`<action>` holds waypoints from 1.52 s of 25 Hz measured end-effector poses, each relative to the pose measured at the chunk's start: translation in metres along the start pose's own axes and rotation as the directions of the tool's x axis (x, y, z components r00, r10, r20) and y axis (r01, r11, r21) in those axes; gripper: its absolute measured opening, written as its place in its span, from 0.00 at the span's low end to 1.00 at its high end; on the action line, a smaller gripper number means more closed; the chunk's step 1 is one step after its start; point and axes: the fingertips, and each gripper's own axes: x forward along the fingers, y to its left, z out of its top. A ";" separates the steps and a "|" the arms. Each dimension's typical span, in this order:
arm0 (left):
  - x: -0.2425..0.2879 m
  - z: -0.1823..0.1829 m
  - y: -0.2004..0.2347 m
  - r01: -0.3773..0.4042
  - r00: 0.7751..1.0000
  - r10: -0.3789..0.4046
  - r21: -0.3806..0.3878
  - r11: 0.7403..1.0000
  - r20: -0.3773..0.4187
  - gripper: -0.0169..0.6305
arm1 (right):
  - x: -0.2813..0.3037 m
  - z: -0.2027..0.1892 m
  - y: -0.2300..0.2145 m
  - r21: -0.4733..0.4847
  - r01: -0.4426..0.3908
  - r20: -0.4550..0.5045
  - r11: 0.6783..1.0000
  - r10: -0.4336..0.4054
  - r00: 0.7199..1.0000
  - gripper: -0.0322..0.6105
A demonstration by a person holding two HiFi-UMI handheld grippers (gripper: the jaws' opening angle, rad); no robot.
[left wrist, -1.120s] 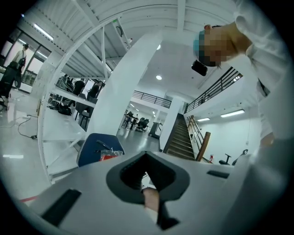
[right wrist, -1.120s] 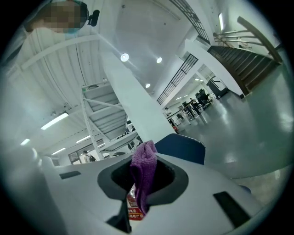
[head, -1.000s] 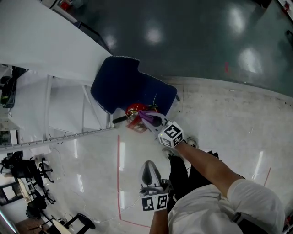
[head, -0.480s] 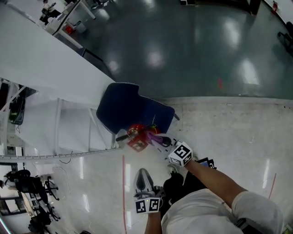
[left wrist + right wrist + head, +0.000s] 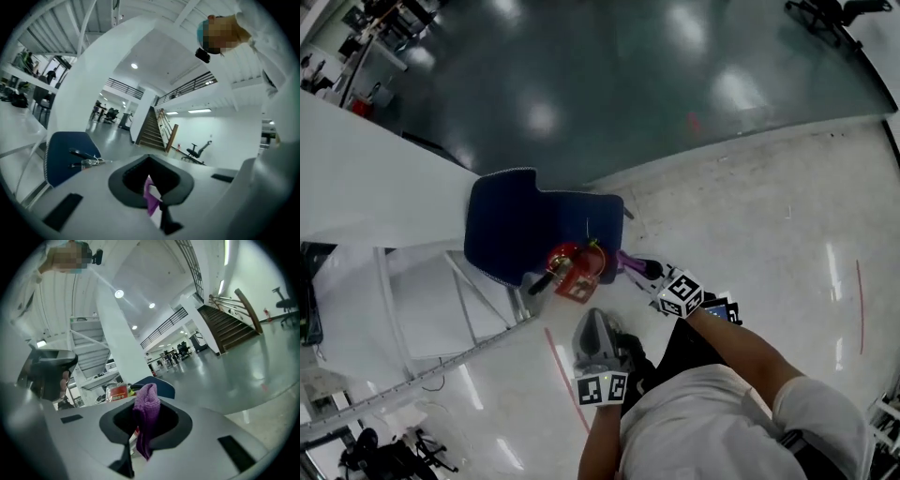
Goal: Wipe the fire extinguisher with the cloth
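**Purple cloth held just beside the extinguisher**

A glossy floor (image 5: 750,216) is spreading out under everything, pale and speckled near the person, dark green farther off. A white steel staircase (image 5: 366,187) is rising along the left. A blue chair (image 5: 511,220) is standing at its foot, and the red fire extinguisher (image 5: 565,262) is standing right up against the front of that chair, its black handles pointing left.

The person is reaching forward with both tools. The right gripper (image 5: 639,269) is pointing at the extinguisher from the right, its jaws clamped on a bunched purple cloth (image 5: 146,416) that is sticking up out of them and hanging below. The cloth is sitting just beside the extinguisher's red body; I cannot tell whether it is touching.

The left gripper (image 5: 593,323) is hanging lower, near the person's body, aimed towards the extinguisher's base with its jaws drawn together. A sliver of purple is showing in the notch between them, and I cannot tell whether it is gripped there.
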 end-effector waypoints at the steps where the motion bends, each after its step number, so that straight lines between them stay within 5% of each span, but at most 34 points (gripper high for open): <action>1: 0.000 -0.001 0.002 0.051 0.999 -0.051 0.015 0.999 -0.018 0.03 | -0.001 -0.003 0.002 0.003 0.034 0.017 0.999 -0.034 0.999 0.14; 6: -0.010 -0.005 0.013 0.196 0.978 -0.188 0.081 0.977 -0.093 0.03 | -0.006 -0.020 0.009 0.041 0.205 0.064 0.978 -0.208 0.976 0.14; 10: -0.019 -0.029 0.024 0.191 0.976 -0.184 0.054 0.980 -0.120 0.03 | 0.001 -0.053 0.008 0.074 0.278 0.043 0.958 -0.282 0.959 0.14; 14: -0.010 -0.060 0.036 0.127 0.987 -0.116 0.107 0.986 -0.108 0.03 | 0.021 -0.089 -0.014 0.129 0.314 0.037 0.941 -0.321 0.946 0.14; 22: 0.017 -0.150 0.068 -0.007 0.992 0.020 0.095 0.995 -0.128 0.03 | 0.074 -0.167 -0.077 0.177 0.289 0.036 0.941 -0.299 0.953 0.14; 30: -0.001 -0.186 0.082 -0.034 0.987 0.042 0.051 0.998 -0.157 0.03 | 0.114 -0.251 -0.112 0.225 0.280 -0.047 0.933 -0.277 0.960 0.14; 38: 0.002 -0.195 0.089 -0.045 0.982 0.049 0.025 0.999 -0.181 0.03 | 0.125 -0.244 -0.097 0.267 0.204 -0.025 0.942 -0.204 0.979 0.14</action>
